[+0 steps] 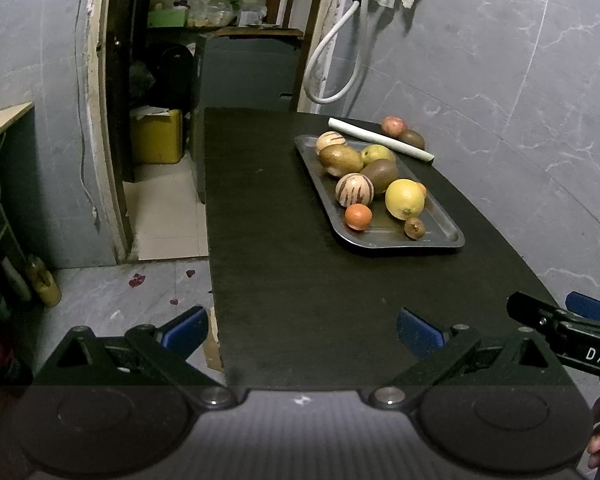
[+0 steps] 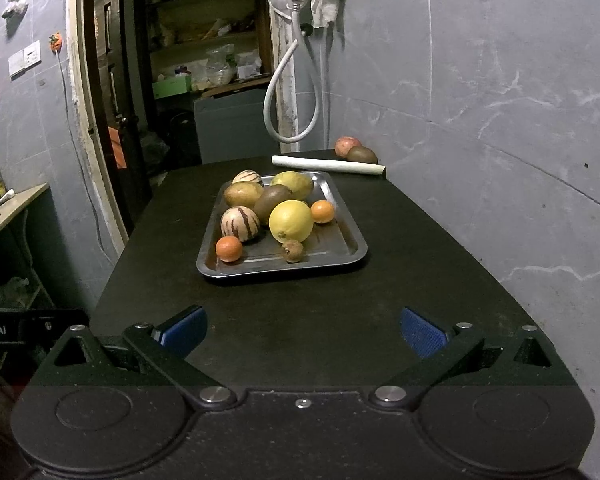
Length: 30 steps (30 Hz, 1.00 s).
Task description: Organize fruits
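The right gripper (image 2: 302, 332) is hovering low over the near end of the dark table (image 2: 420, 248), its blue pads spread wide and gripping nothing. The left gripper (image 1: 302, 334) is hanging beside it at the table's left corner, equally wide and empty.

From the right gripper the metal tray (image 2: 342, 258) is lying straight ahead, its long axis running away down the table. From the left one it is sitting ahead and off to the right, so I judge the right hand is better lined up for a reach.

The tray is holding a pile: a big yellow citrus (image 2: 291, 221), 2 striped melons, the nearer one (image 2: 239, 222) by the left rim, 2 small oranges, one of them (image 2: 229, 249) at the front, a shrivelled brown fruit (image 2: 292, 251) nearest the grippers, and several brownish-green fruits behind.

Beyond the tray a white roll (image 2: 328, 165) is lying crosswise. Behind it, 2 loose fruits, a reddish one (image 2: 347, 145) and a brown one (image 2: 362, 155), are sitting touching by the wall, well apart from both grippers.
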Each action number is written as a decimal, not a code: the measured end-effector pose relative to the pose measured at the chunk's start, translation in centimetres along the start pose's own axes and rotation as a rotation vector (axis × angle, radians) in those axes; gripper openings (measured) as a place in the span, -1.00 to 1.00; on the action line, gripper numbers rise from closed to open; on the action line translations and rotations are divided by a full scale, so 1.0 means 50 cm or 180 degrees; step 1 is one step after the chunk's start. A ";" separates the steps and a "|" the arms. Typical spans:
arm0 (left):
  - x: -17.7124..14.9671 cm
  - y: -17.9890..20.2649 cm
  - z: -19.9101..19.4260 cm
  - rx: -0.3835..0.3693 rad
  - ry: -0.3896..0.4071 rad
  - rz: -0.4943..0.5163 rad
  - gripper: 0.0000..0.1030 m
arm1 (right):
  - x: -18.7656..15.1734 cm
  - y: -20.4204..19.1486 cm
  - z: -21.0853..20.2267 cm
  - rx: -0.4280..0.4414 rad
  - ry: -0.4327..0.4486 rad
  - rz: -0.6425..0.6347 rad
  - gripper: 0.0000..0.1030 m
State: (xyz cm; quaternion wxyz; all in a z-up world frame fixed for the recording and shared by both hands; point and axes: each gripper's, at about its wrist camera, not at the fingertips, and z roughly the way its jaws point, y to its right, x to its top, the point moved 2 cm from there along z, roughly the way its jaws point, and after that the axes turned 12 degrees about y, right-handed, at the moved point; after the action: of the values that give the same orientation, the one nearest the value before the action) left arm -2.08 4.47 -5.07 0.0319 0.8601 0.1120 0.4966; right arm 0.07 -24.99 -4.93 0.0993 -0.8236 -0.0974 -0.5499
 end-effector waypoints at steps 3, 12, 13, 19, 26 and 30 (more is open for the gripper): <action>-0.001 -0.002 0.000 0.0002 -0.0006 -0.0008 0.99 | 0.000 0.001 0.001 0.0001 -0.0001 0.0000 0.99; -0.006 -0.003 0.006 0.0022 -0.0040 -0.0052 0.99 | 0.001 0.001 0.001 0.0000 0.0000 -0.0001 0.99; -0.006 -0.004 0.007 0.0022 -0.0044 -0.0061 0.99 | 0.001 0.001 0.001 -0.0002 -0.0003 -0.0001 0.99; -0.007 -0.004 0.011 0.0035 -0.0073 -0.0110 0.99 | 0.002 -0.002 0.004 -0.0027 -0.0002 0.0014 0.99; -0.005 -0.007 0.010 0.0054 -0.0062 -0.0123 0.99 | 0.002 -0.003 0.005 -0.0028 -0.0001 0.0016 0.99; -0.005 -0.006 0.011 0.0056 -0.0056 -0.0130 0.99 | 0.002 -0.002 0.005 -0.0030 -0.0002 0.0014 0.99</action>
State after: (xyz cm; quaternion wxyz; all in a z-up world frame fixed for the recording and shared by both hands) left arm -1.79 4.74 -5.60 0.0356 0.8622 0.1337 0.4873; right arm 0.31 -24.80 -4.94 0.0966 -0.8244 -0.0929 -0.5499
